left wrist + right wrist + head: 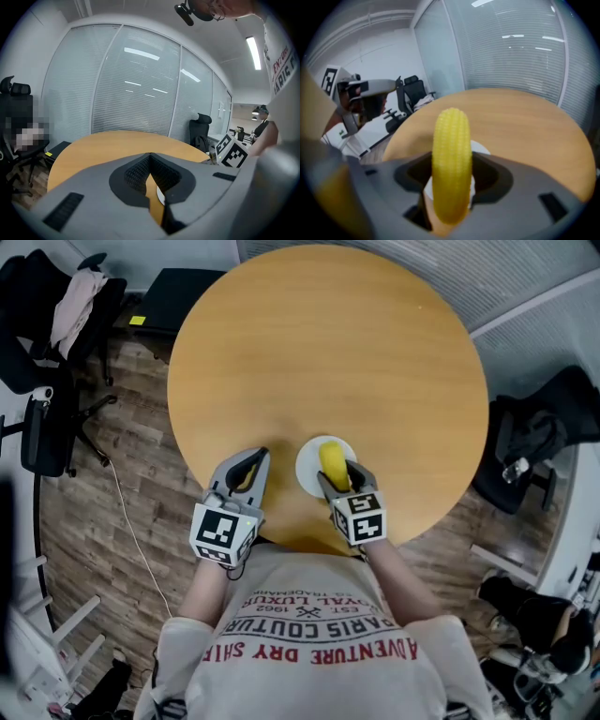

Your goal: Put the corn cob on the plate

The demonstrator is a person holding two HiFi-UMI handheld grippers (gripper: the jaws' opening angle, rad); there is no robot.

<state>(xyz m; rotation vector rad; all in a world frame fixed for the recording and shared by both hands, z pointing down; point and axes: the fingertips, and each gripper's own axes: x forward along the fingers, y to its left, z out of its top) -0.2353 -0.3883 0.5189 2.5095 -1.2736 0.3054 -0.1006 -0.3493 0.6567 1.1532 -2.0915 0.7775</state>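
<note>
A yellow corn cob (331,463) (451,161) is clamped lengthwise between the jaws of my right gripper (337,474) (451,185), which is shut on it. The cob hangs over a small white plate (307,468) (480,148) near the front edge of the round wooden table (328,362); whether it touches the plate I cannot tell. My left gripper (248,468) (149,174) rests to the left of the plate with its jaws shut and nothing between them. A sliver of the plate (161,196) shows through the left gripper's jaws.
Black office chairs (47,343) stand to the left and another chair (530,442) to the right of the table. A cable (131,531) runs over the wooden floor at the left. Glass walls with blinds (131,84) lie beyond the table.
</note>
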